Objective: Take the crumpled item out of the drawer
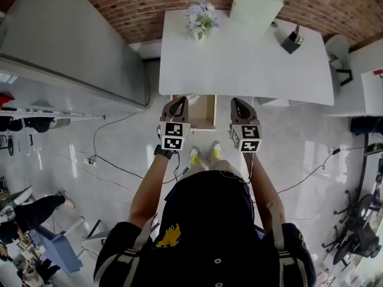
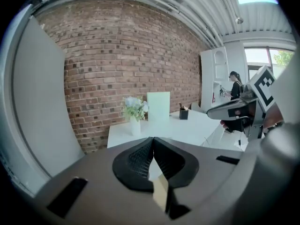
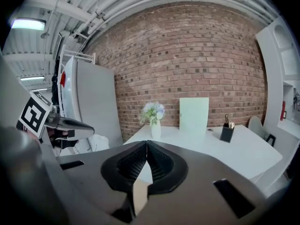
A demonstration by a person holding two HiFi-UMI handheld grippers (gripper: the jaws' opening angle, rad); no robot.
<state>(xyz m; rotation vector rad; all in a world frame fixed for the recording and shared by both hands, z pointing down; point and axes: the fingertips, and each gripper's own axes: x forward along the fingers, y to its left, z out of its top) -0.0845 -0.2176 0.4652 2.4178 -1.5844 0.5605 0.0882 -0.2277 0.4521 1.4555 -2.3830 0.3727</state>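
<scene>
Grey plastic left gripper (image 1: pixel 178 102) and right gripper (image 1: pixel 239 103), ribbed black pads (image 2: pixel 138 161) clenched empty, six o'clock of one smooth white rectangular table (image 1: pixel 251 64).

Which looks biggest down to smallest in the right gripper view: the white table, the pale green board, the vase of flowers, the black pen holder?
1. white table
2. pale green board
3. vase of flowers
4. black pen holder

The holder stands somewhat nearer, yet looks smallest.

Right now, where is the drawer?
In the head view the open drawer sticks out from the white table's near edge, between the left gripper and right gripper.
</scene>
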